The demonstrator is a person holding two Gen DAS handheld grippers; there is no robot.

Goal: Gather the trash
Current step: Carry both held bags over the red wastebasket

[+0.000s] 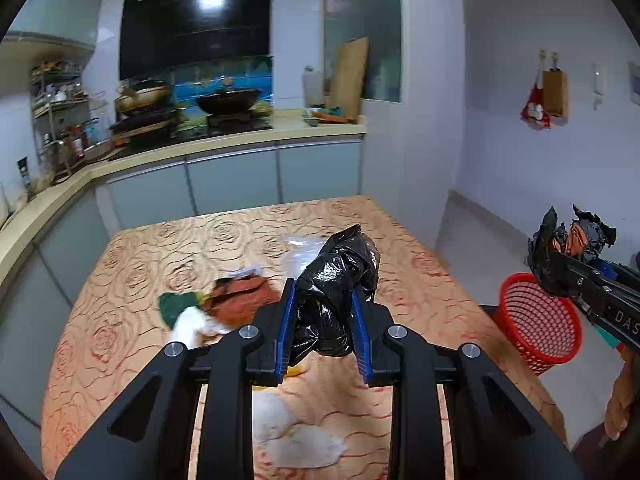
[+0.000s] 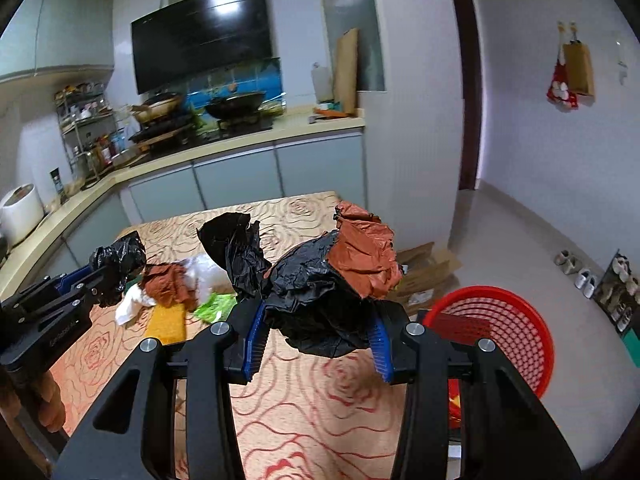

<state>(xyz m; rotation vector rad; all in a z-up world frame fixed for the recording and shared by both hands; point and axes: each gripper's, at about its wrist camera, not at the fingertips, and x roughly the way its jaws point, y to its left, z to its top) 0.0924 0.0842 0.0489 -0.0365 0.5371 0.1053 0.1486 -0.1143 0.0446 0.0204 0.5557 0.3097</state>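
My left gripper (image 1: pixel 323 292) is shut on a crumpled black plastic bag (image 1: pixel 340 280), held above the rose-patterned table (image 1: pixel 120 340). My right gripper (image 2: pixel 318 320) is shut on a larger wad of black plastic (image 2: pixel 312 292) with orange-brown paper (image 2: pixel 366 256) bunched into it. In the left wrist view that right gripper (image 1: pixel 560 276) hovers over a red mesh basket (image 1: pixel 540 324) on the floor past the table's right edge. On the table lies loose trash: a brown wrapper (image 2: pixel 166 282), white tissue (image 2: pixel 204 270), a green scrap (image 2: pixel 214 306) and a yellow piece (image 2: pixel 168 320).
The red basket (image 2: pixel 500 328) stands on the floor by the table's right side, with flattened cardboard (image 2: pixel 428 272) behind it and shoes (image 2: pixel 580 272) along the wall. A kitchen counter with a stove and pans (image 1: pixel 224 104) runs behind and to the left of the table.
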